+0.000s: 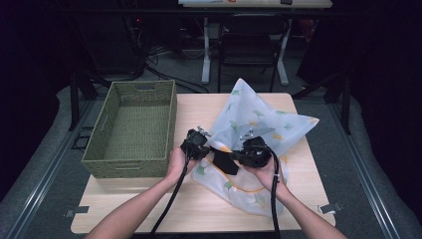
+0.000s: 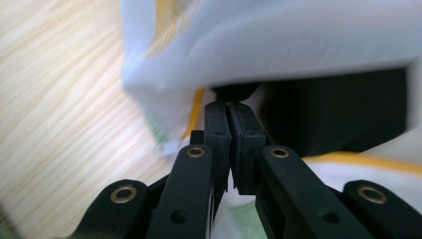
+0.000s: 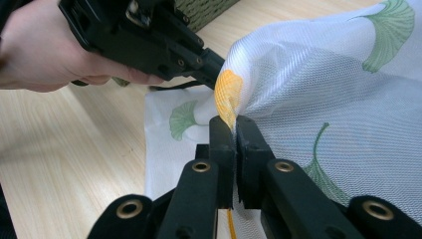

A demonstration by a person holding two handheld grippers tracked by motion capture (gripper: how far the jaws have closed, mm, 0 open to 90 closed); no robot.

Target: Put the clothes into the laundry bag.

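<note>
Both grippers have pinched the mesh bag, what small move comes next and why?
Probably lift both hands together and draw them slightly apart. The left gripper and right gripper are each shut on the orange-trimmed edge of the mesh bag, which lies crumpled on the table beside the woven basket.

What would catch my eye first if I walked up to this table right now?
Probably the white mesh bag printed with green leaves and orange trim, bunched up at the middle of the wooden table. Both the left gripper and right gripper pinch its edge. A green woven basket sits to the left.
</note>
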